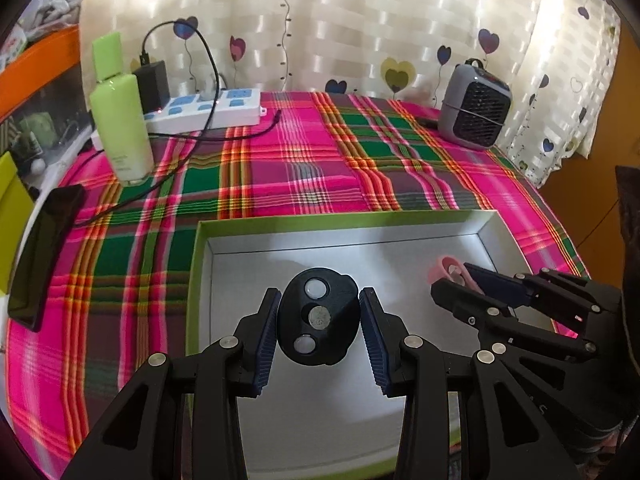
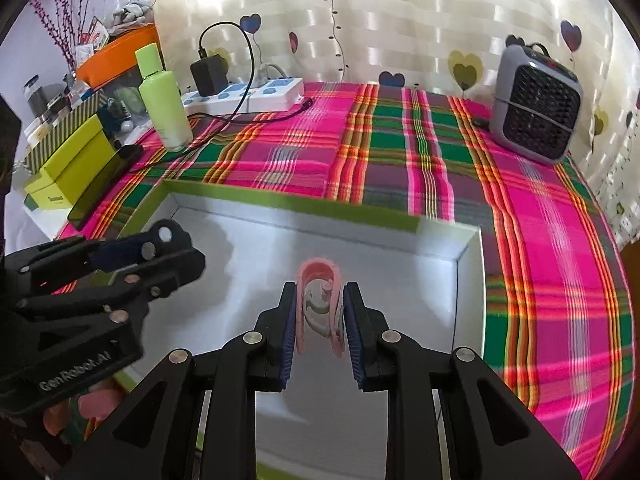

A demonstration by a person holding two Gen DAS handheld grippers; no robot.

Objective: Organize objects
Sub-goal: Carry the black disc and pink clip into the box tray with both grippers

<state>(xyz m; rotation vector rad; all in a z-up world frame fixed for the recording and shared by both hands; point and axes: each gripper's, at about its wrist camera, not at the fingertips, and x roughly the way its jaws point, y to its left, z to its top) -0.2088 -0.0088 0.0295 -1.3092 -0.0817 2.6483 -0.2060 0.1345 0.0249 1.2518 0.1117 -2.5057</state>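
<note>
A shallow white box with a green rim [image 1: 340, 218] lies on the plaid cloth; it also shows in the right wrist view [image 2: 280, 200]. My left gripper [image 1: 319, 322] is shut on a black oval piece [image 1: 318, 316] with round insets and holds it over the box's left part. My right gripper [image 2: 320, 316] is shut on a pink hair clip [image 2: 316, 280] and holds it over the box's right part. In the left wrist view the right gripper [image 1: 460, 284] stands at the right with the pink clip [image 1: 444, 270] at its tips. The left gripper [image 2: 160, 248] shows at the left of the right wrist view.
A green bottle [image 1: 120, 120], a white power strip [image 1: 208, 110] with a black charger and cable, and a dark phone [image 1: 44, 252] stand at the left. A grey fan heater [image 2: 536, 108] stands at the back right. Green boxes [image 2: 72, 164] lie beside the table's left edge.
</note>
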